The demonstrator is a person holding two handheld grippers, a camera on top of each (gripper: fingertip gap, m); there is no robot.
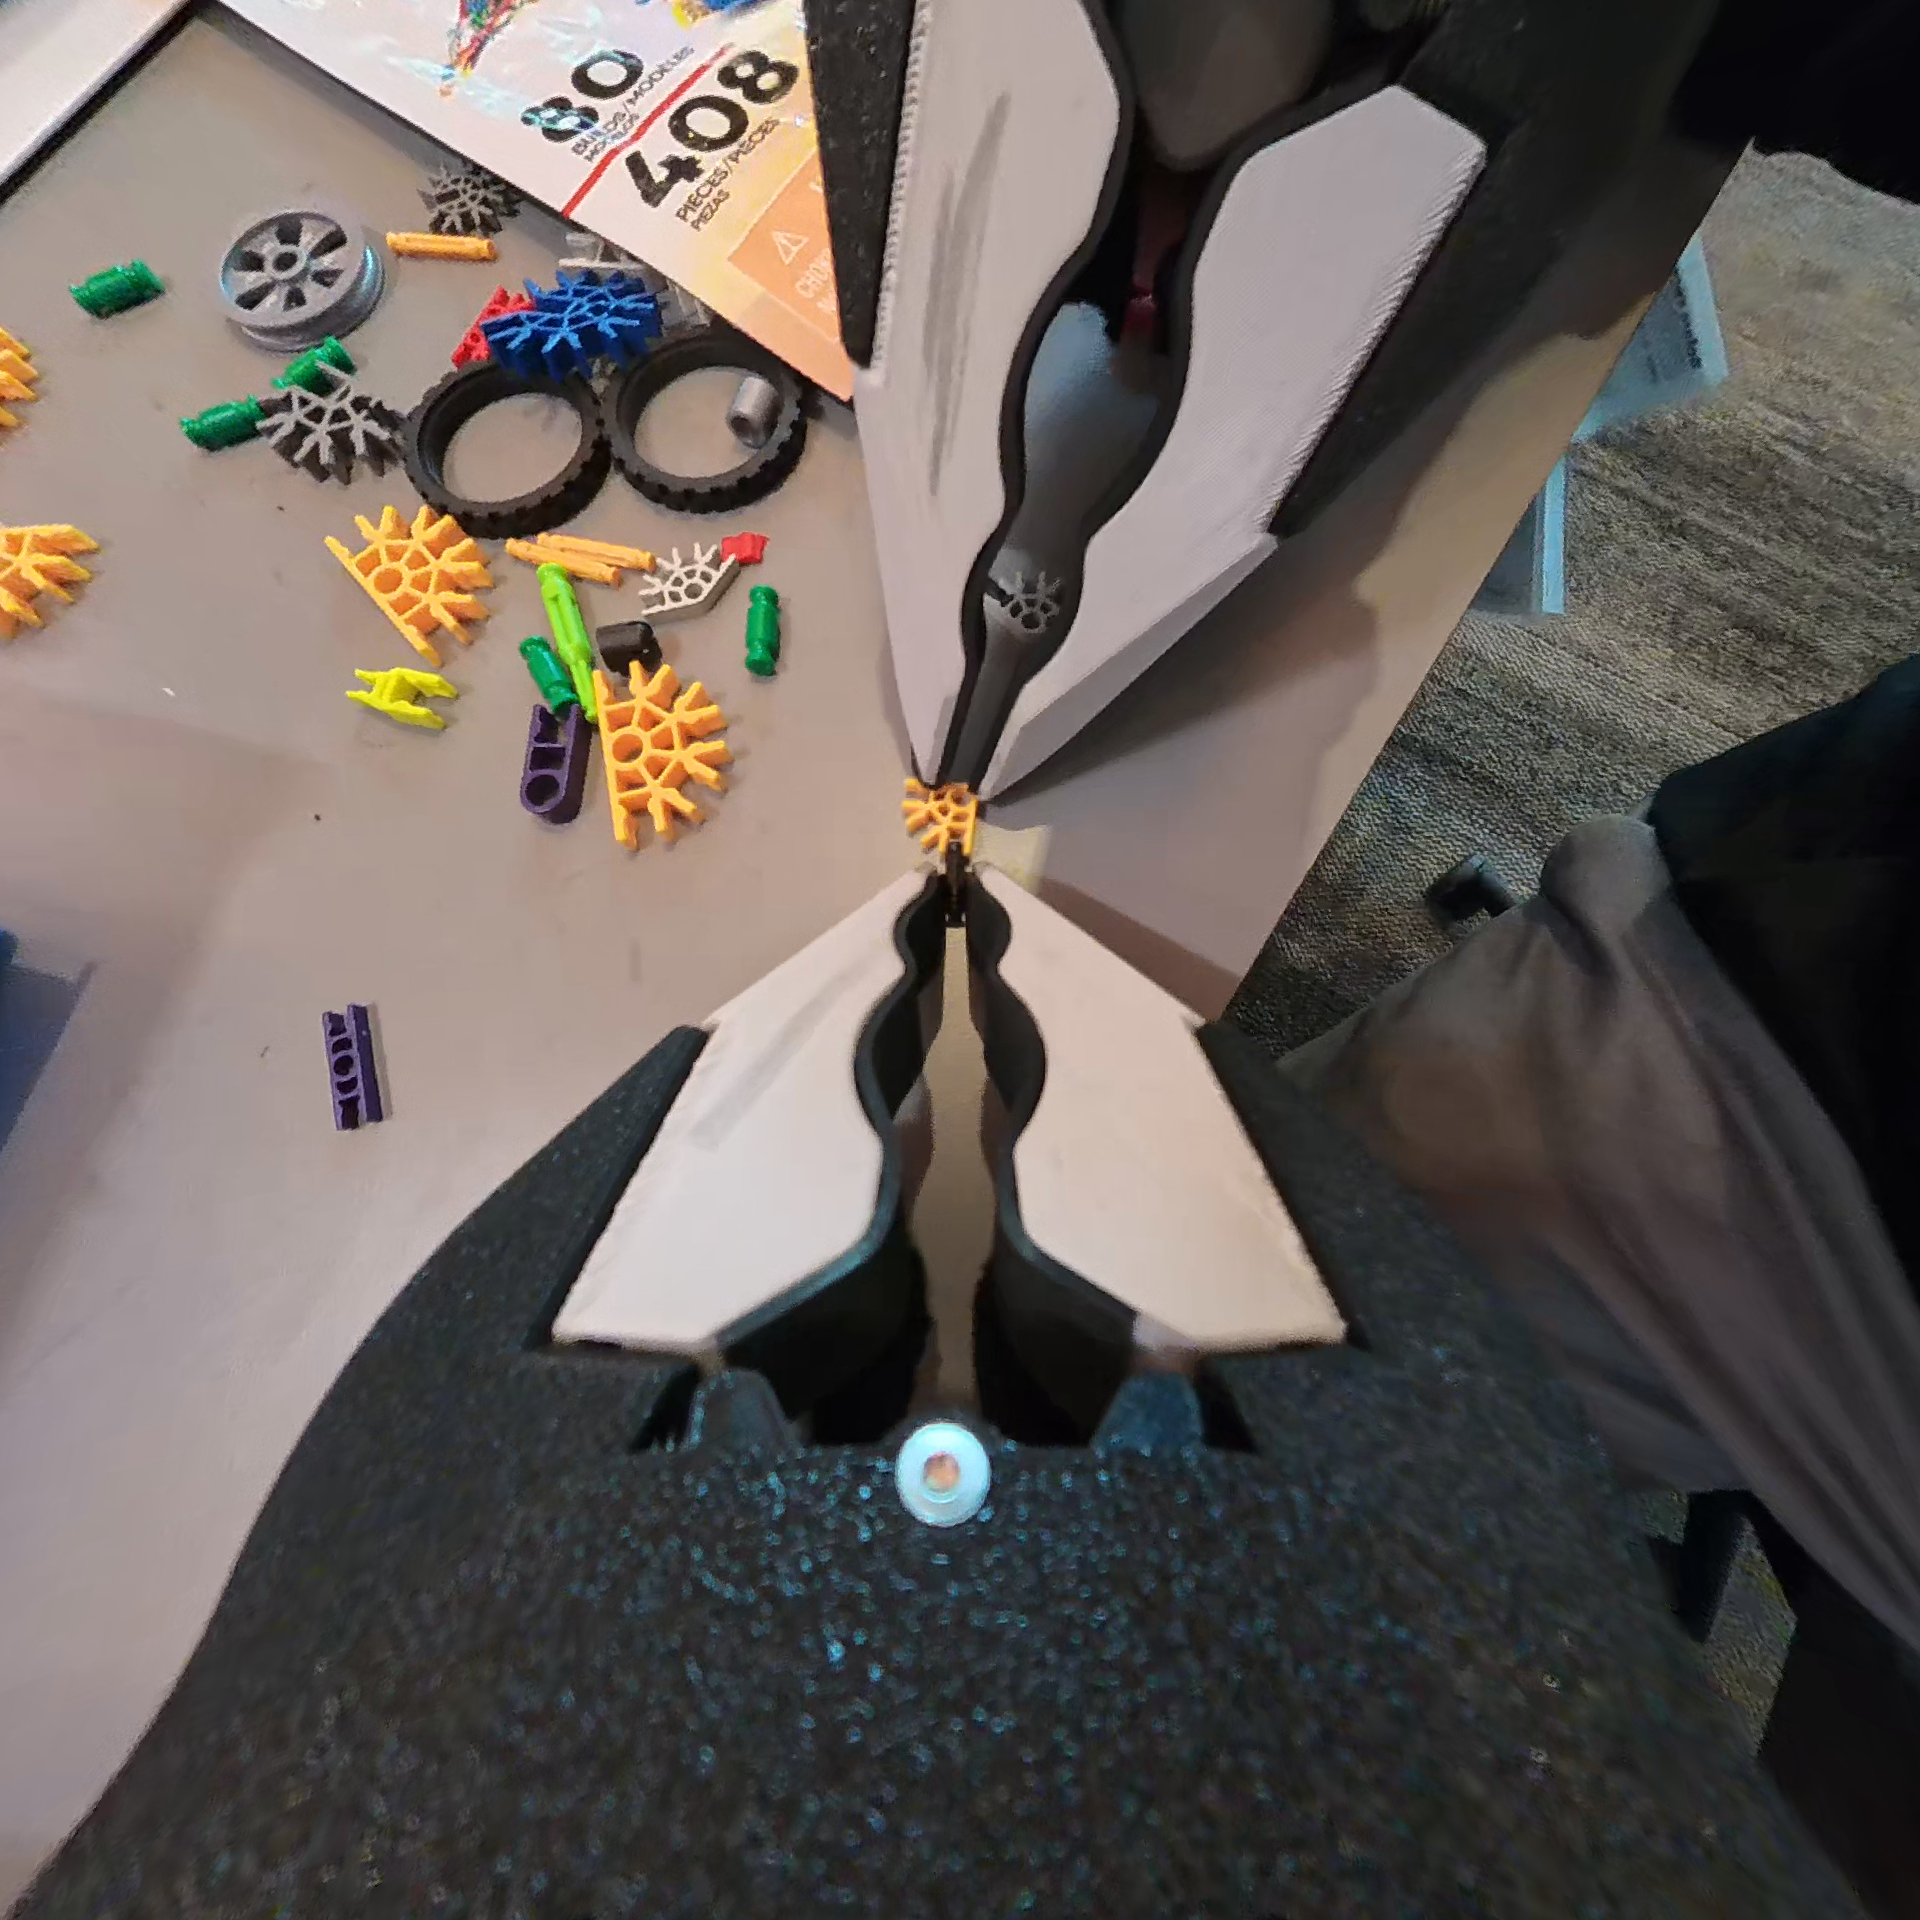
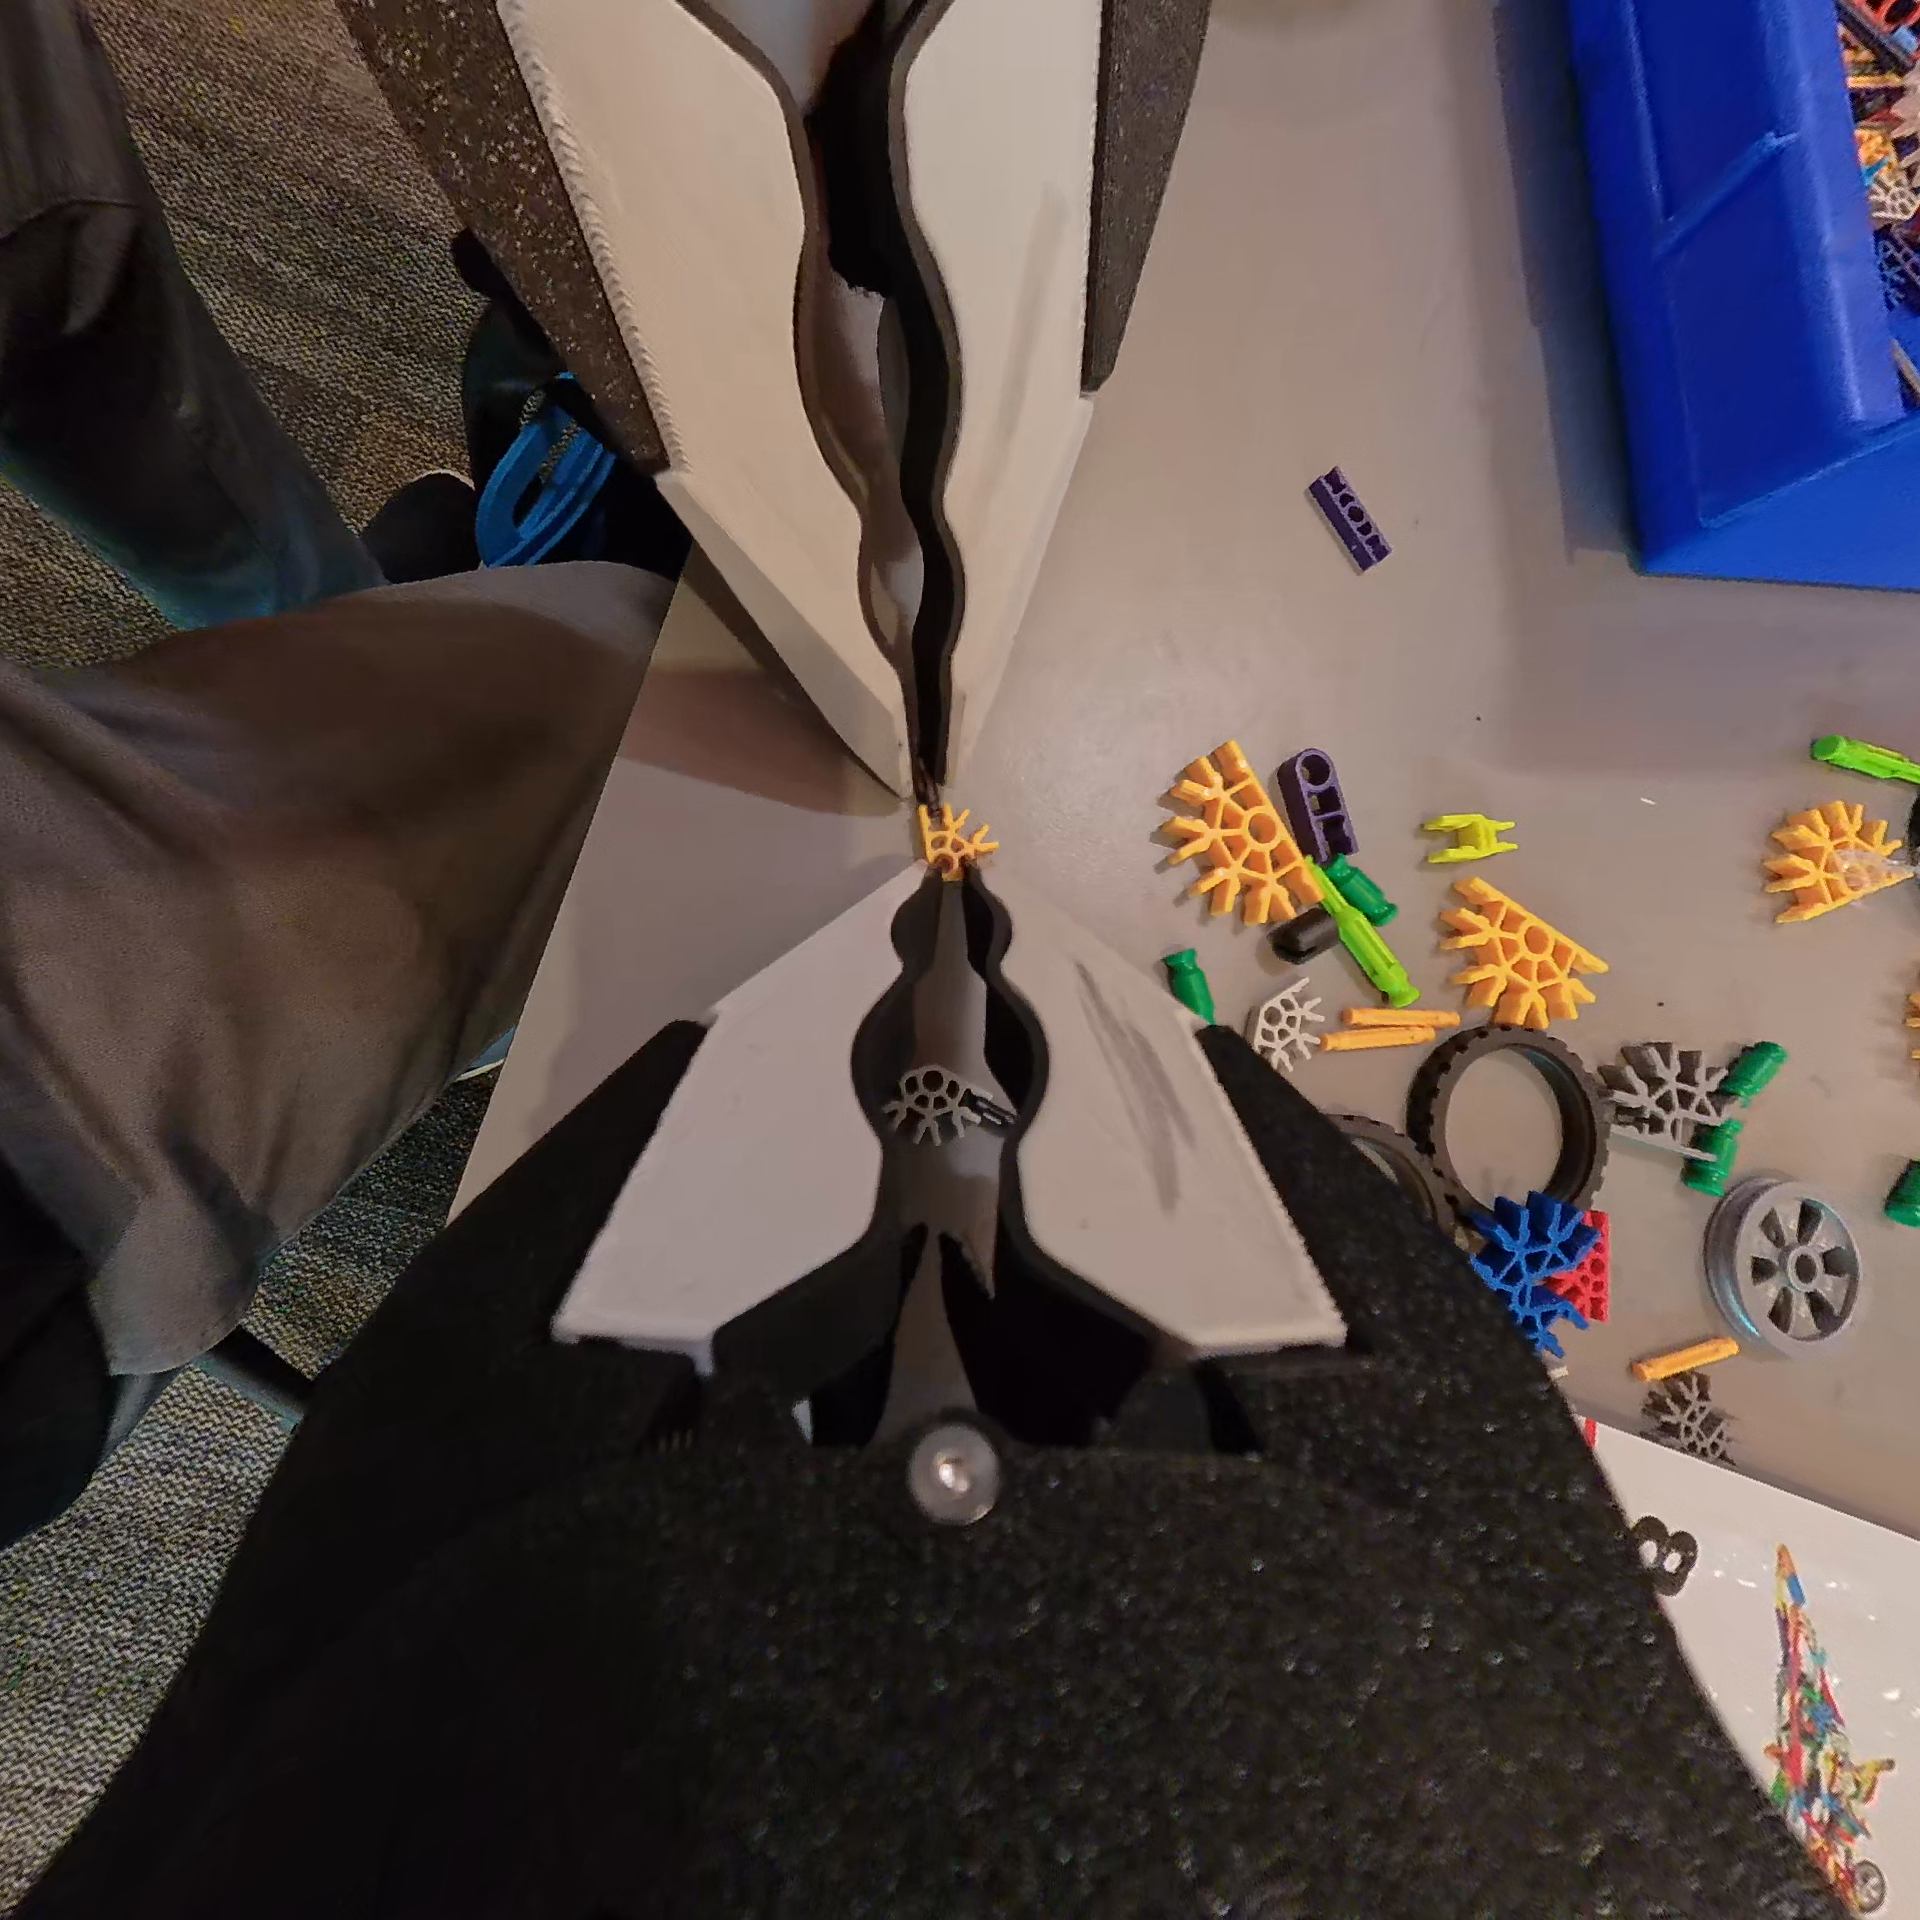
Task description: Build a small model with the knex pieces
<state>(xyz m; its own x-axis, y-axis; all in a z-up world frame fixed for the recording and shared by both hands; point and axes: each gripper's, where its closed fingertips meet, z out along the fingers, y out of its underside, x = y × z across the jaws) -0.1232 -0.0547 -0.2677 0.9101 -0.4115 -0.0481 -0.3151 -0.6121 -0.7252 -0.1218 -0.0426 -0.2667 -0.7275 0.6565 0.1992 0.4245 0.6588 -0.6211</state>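
My two grippers meet tip to tip above the grey table near its edge. My right gripper is shut on a small yellow snowflake connector; in the left wrist view it comes in from the top with the connector at its tips. My left gripper is shut on a short black rod whose end touches the yellow connector; it also shows in the right wrist view. A grey connector shows in the gap between the right gripper's fingers; I cannot tell whether it is gripped.
Loose pieces lie on the table: yellow connectors, two black tyres, a grey wheel hub, green and purple parts. A printed booklet lies beyond them. A blue bin stands nearby. A person's leg and carpet lie past the table edge.
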